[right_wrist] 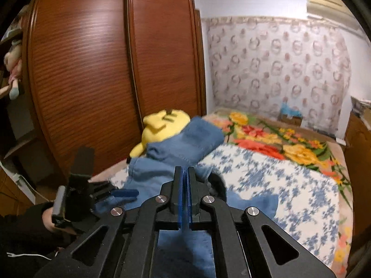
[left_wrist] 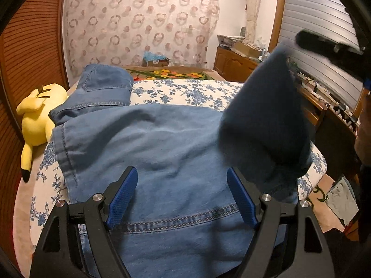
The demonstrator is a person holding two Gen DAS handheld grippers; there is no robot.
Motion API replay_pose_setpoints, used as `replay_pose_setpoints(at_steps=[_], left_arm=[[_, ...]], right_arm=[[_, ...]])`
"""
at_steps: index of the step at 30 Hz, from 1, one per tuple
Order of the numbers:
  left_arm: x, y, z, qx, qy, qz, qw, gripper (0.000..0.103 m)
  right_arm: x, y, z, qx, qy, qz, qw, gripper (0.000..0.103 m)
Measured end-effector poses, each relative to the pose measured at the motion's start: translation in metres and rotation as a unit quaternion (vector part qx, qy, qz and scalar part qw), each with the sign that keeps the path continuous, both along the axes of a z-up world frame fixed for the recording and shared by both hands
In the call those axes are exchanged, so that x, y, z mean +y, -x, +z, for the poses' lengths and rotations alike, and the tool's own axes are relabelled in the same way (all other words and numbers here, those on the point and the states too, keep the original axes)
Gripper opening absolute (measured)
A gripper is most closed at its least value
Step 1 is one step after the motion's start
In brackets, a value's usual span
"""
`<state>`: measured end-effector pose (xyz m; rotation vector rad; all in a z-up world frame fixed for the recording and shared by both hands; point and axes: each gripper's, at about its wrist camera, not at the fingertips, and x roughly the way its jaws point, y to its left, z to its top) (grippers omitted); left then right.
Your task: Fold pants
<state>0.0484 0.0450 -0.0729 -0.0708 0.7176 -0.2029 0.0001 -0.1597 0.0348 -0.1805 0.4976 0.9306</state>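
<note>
Blue denim pants lie across a bed with a blue-flowered cover. My left gripper is open, its blue pads spread just above the denim near a stitched seam, holding nothing. My right gripper is shut on a part of the pants and lifts it; in the left wrist view that lifted fold hangs in the air at the right, below the right gripper. The left gripper also shows in the right wrist view, low over the denim.
A yellow plush toy lies at the bed's left edge against the pants. A brown wardrobe stands to the left. A flowered blanket covers the far bed. A wooden cabinet and desk are to the right.
</note>
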Motion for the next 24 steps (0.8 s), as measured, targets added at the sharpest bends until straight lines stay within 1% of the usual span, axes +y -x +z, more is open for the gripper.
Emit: replay_pose_setpoints(at_steps=[3,6,8,10,11,14,17,18,19,20,22,24], left_arm=[[0.002,0.002,-0.001,0.001,0.002,0.002,1.0000,0.080],[0.002,0.004,-0.001,0.000,0.006,0.001,1.0000,0.080],[0.002,0.004,-0.001,-0.002,0.006,0.001,1.0000,0.080],[0.002,0.004,-0.002,-0.001,0.006,-0.001,1.0000,0.080],[0.001,0.003,-0.002,0.001,0.005,-0.002,1.0000,0.080],[-0.003,0.002,-0.005,0.006,0.008,-0.016,0.9998,0.080],[-0.008,0.002,-0.005,-0.001,0.015,-0.032,0.9994,0.080],[-0.010,0.001,-0.006,-0.001,0.017,-0.039,0.9991,0.079],[-0.013,0.000,-0.006,-0.001,0.016,-0.044,0.9989,0.072],[-0.016,-0.002,-0.008,0.001,0.010,-0.048,0.9988,0.069],[-0.021,-0.005,-0.010,0.005,0.001,-0.055,0.9985,0.058],[-0.026,-0.008,-0.012,0.009,-0.007,-0.064,0.9979,0.055]], right_arm=[[0.011,-0.013,-0.010,0.009,0.021,-0.003,1.000,0.008],[0.006,-0.026,-0.009,0.016,0.027,-0.014,0.999,0.014],[0.001,-0.026,-0.010,0.018,0.032,-0.027,0.999,0.020],[-0.003,-0.027,-0.015,0.021,0.039,-0.043,0.998,0.033],[-0.005,-0.026,-0.019,0.025,0.043,-0.052,0.997,0.035],[-0.012,-0.027,-0.030,0.043,0.051,-0.074,0.995,0.037],[-0.014,-0.028,-0.044,0.063,0.061,-0.089,0.992,0.037],[-0.014,-0.029,-0.048,0.069,0.064,-0.093,0.991,0.037],[-0.013,-0.032,-0.055,0.076,0.068,-0.096,0.990,0.037],[-0.014,-0.035,-0.059,0.082,0.071,-0.101,0.989,0.037],[-0.013,-0.038,-0.068,0.098,0.073,-0.108,0.987,0.037],[-0.013,-0.040,-0.075,0.115,0.074,-0.115,0.984,0.039]])
